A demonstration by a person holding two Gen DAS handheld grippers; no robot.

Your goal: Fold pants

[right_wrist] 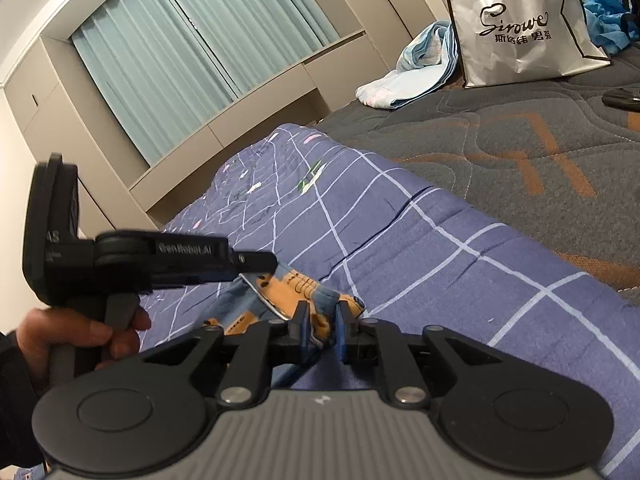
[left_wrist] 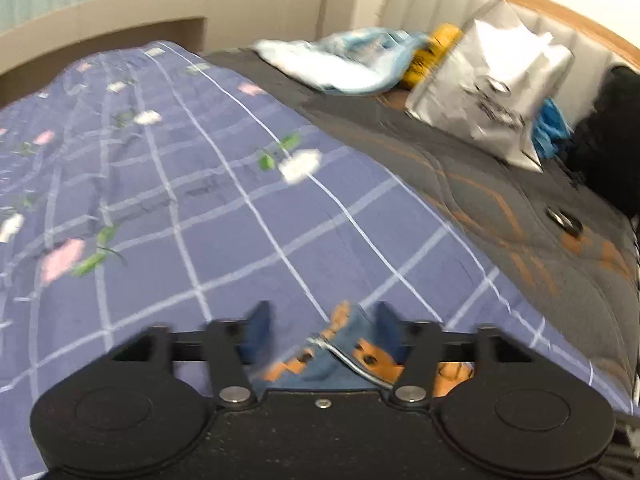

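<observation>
Checked quilted bedspread (left_wrist: 224,208), printed blue-orange pants (right_wrist: 320,320), glossy bag (right_wrist: 516,20)

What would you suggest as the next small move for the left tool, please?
Probably close the left tool on the blue-and-orange printed pants: its jaws stand apart with fabric between them, while the right tool seems already to pinch the same edge.

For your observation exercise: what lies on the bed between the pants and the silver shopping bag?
In the right wrist view, blue checked bedspread, then dark quilted mattress, separate pants from bag.
</observation>
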